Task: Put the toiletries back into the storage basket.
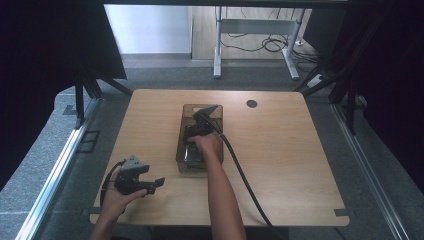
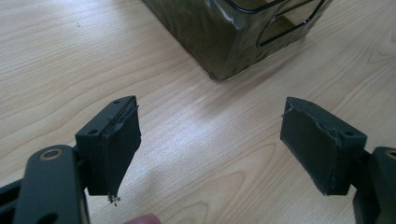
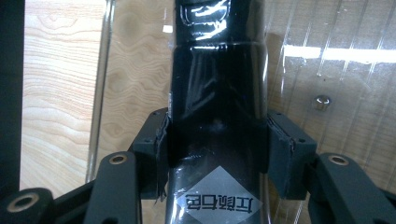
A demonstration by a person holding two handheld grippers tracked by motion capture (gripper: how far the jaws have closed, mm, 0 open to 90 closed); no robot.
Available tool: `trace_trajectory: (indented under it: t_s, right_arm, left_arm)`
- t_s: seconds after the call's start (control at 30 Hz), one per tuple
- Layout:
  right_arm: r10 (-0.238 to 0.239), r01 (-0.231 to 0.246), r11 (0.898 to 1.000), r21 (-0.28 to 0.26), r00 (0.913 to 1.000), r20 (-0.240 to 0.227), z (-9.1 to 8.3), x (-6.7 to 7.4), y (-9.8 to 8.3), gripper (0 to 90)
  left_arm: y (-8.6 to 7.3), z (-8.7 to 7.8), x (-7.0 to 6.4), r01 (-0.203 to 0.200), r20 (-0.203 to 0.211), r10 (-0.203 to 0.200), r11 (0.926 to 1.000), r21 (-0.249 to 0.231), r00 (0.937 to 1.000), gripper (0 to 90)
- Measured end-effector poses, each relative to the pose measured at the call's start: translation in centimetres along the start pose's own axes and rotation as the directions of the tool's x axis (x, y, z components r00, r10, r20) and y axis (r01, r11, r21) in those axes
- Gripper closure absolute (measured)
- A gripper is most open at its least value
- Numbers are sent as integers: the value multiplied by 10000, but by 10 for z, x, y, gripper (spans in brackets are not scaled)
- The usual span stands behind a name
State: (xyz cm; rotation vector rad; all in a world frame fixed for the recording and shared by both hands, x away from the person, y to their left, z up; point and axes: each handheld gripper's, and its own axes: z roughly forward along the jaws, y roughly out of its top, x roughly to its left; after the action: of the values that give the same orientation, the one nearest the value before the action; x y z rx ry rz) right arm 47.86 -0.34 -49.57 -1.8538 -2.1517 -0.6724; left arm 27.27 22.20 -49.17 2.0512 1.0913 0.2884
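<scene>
1. Black pads of the right gripper [image 3: 217,140] are pressing both sides of a glossy black bottle [image 3: 217,93] inside the clear bin [image 1: 186,150], whose walls are crowding close.
2. Left gripper [image 2: 210,149] is holding wide apart, gripping nothing, over bare table [image 2: 60,60] near the bin's corner [image 2: 219,37].
3. Only the right gripper view is showing the bottle's label.

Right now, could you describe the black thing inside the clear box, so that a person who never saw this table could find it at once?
On the wooden table, look at the middle for the smoky see-through box. Inside it the right tongs are shut on a glossy black bottle, seen in the right gripper view. It carries a silver diamond-shaped label with printed characters, and it is the one dark object in the box.
</scene>
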Motion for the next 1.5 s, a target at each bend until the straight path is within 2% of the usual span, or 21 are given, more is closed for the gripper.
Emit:
trace_trajectory:
  t_s: [0.27,0.37,0.47,0.57,0.67,0.83,1.03,1.1,1.23,1.37,1.47,1.5]
  right_arm:
    - [226,-226,9997,-8,9997,-17,5,-1,-2,457]
    - [246,-245,9997,-49,9995,221,7,-1,-2,449]
    - [283,-283,9996,-13,9989,379,9,-2,-3,430]
    - [330,-327,9994,-107,9991,259,6,0,-2,401]
    - [251,-242,9994,-253,9989,389,-2,2,-2,387]
    - [-261,291,9984,-487,9978,603,-20,1,-1,388]
    - [-1153,1199,9897,-781,9915,610,-40,0,-6,387]
    - [-1584,1635,9830,-835,9853,647,-45,0,-9,386]
    - [-2567,2609,9617,-841,9648,576,-53,-1,-17,372]
    - [-3005,3017,9482,-997,9534,272,-60,-5,-24,369]
    - [-3599,3615,9265,-1041,9323,352,-68,-7,-30,368]
    - [-3843,3871,9158,-1074,9221,457,-71,-8,-33,368]
  left_arm:
    - [0,1,0,-7,-7,7,10000,31,10000,205]
    - [0,1,-1,75,-20,-75,10000,0,10000,204]
    - [1,3,-3,-32,27,32,10000,69,10000,204]
    - [1,5,-4,-52,45,51,9999,109,10000,204]
    - [1,5,-4,-66,51,66,9999,87,10000,204]
    - [1,4,-4,-22,11,21,10000,71,10000,204]
    - [1,5,-4,-60,-63,61,9999,148,10000,204]
    - [1,5,-5,-79,-89,80,9999,121,9999,205]
    - [1,6,-4,-91,-138,94,9998,181,9999,204]
    - [1,7,-6,-159,-183,163,9996,246,9997,204]
    - [0,8,-7,-196,-249,203,9993,310,9995,205]
    - [0,8,-7,-207,-245,214,9993,297,9995,205]
